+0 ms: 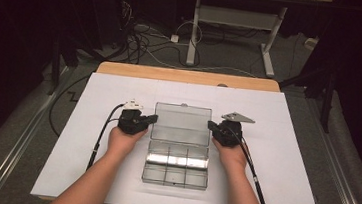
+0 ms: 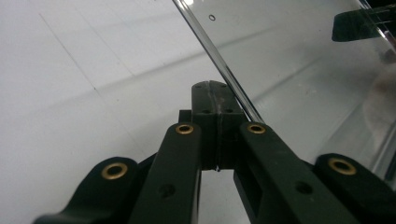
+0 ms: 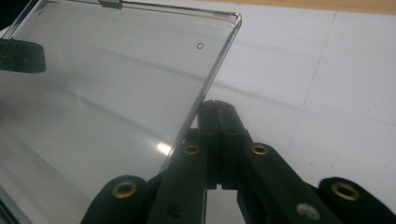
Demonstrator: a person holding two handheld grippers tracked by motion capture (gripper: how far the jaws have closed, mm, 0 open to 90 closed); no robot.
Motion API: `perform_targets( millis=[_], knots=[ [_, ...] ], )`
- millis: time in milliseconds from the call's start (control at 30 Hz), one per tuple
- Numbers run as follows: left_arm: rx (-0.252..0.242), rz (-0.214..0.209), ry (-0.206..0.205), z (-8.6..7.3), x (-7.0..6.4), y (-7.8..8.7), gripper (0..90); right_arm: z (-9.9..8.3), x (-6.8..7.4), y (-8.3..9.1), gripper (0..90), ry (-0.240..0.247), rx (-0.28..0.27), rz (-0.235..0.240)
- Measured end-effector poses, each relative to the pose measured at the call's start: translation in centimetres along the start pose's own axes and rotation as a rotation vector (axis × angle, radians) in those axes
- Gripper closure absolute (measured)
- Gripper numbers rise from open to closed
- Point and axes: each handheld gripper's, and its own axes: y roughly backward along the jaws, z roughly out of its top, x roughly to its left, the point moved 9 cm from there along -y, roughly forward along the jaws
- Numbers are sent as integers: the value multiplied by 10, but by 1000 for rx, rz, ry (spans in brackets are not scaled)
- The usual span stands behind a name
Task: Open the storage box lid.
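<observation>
A clear plastic compartment box (image 1: 177,164) lies open in the middle of the white table top, empty, its lid (image 1: 182,117) tilted up toward the far side. My left gripper (image 1: 153,118) is at the lid's left edge and my right gripper (image 1: 211,125) at its right edge. In the left gripper view the jaws (image 2: 215,91) are shut pad to pad, and the lid's edge (image 2: 224,70) runs just past their tip. The right gripper's jaws (image 3: 215,107) are likewise shut, beside the lid (image 3: 116,70). Nothing sits between either pair of jaws. Each gripper shows through the lid in the other's view.
A white sheet (image 1: 289,157) covers the table, with a wooden strip (image 1: 186,76) along the far edge. Beyond it are a white desk frame (image 1: 193,33) and loose cables (image 1: 140,38) on the floor. A cable trails back from each gripper along the forearm.
</observation>
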Motion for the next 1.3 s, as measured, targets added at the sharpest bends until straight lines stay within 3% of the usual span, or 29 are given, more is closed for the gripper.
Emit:
perform_targets(
  millis=[467,867,1167,1300],
  knots=[
    [64,68,0,-11,12,-8,878,-14,-3,-12,900,-7,77,-28],
    [96,132,-24,-16,19,-12,879,-17,-7,-14,900,-26,105,-56],
    [88,138,-19,-11,24,-6,879,-14,-11,-10,900,-18,91,-90],
    [76,117,-29,-7,18,1,879,-5,-7,-4,900,-19,44,-65]
  ],
)
